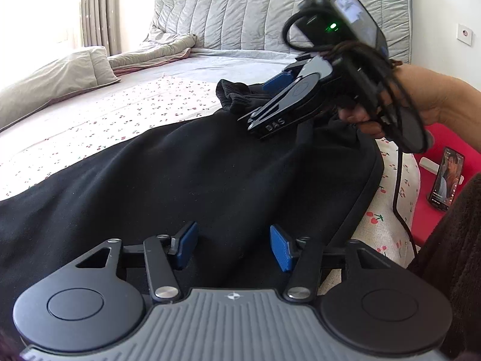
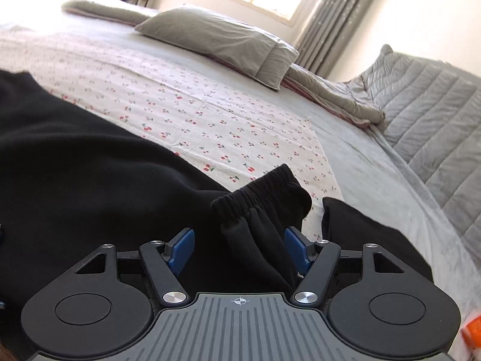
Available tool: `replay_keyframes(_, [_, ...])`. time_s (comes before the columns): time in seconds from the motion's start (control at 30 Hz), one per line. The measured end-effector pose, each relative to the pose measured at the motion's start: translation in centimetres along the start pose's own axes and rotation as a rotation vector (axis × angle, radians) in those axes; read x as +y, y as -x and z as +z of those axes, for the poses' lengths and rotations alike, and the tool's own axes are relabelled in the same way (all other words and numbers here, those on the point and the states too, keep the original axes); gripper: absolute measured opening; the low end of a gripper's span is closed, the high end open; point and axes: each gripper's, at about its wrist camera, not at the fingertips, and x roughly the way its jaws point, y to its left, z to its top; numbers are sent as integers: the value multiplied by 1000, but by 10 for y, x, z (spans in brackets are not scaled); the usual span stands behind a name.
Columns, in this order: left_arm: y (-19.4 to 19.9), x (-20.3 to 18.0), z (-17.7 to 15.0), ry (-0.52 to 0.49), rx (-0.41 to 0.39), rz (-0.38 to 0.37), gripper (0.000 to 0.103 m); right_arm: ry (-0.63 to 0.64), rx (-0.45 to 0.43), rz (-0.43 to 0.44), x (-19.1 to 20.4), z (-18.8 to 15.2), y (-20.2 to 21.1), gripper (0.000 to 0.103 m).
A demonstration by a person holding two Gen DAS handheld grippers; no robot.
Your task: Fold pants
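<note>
right tongs [image 2: 239,248] hide part of pants [image 2: 90,174].

Black grippers with blue pads

The left gripper [image 1: 234,245] has blue ribbed pads [image 1: 280,246], silver screws, a grey ribbed base; the right gripper [image 1: 272,90] shows white letters and a black cable [image 1: 399,177].

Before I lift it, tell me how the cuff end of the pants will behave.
The pants look like thick fleece that drapes in soft folds, so they will probably sag and flop rather than hold shape. The cuff is gathered elastic, likely bunching. The matte fabric should grip the right gripper pads fairly well.
</note>
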Motion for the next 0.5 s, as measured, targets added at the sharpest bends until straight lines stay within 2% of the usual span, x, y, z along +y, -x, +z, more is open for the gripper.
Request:
replay_keyframes(0.03, [0, 0, 0, -1, -1, 6, 50, 30, -4, -24, 5, 1, -5, 64])
replay_keyframes(0.07, [0, 0, 0, -1, -2, 11, 44, 55, -8, -48, 8, 1, -12, 54])
replay_keyframes(0.1, [0, 1, 0, 0, -4, 17, 34, 63, -6, -60, 8, 2, -16, 44])
replay_keyframes(0.13, [0, 2, 1, 4, -7, 20, 27, 48, 0, -58, 4, 4, -18, 20])
replay_keyframes(0.17, [1, 3, 2, 12, -9, 17, 12, 13, -3, -56, -4, 6, -17, 16])
replay_keyframes(0.2, [2, 4, 4, 21, -14, 20, 7, -23, -14, -59, -16, 9, -14, 15])
replay_keyframes(0.27, [8, 7, 9, 29, -43, 36, 5, -113, -55, -105, -47, 16, 1, 12])
replay_keyframes(0.33, [19, 12, 17, 48, -92, 53, 4, -260, -79, -123, -84, 18, 17, 11])
replay_keyframes(0.43, [38, 19, 25, 67, -152, 56, 4, -546, -93, -47, -139, 0, 42, 11])
replay_keyframes(0.5, [51, 21, 27, 56, -174, 49, 4, -658, -83, 8, -155, -18, 53, 11])
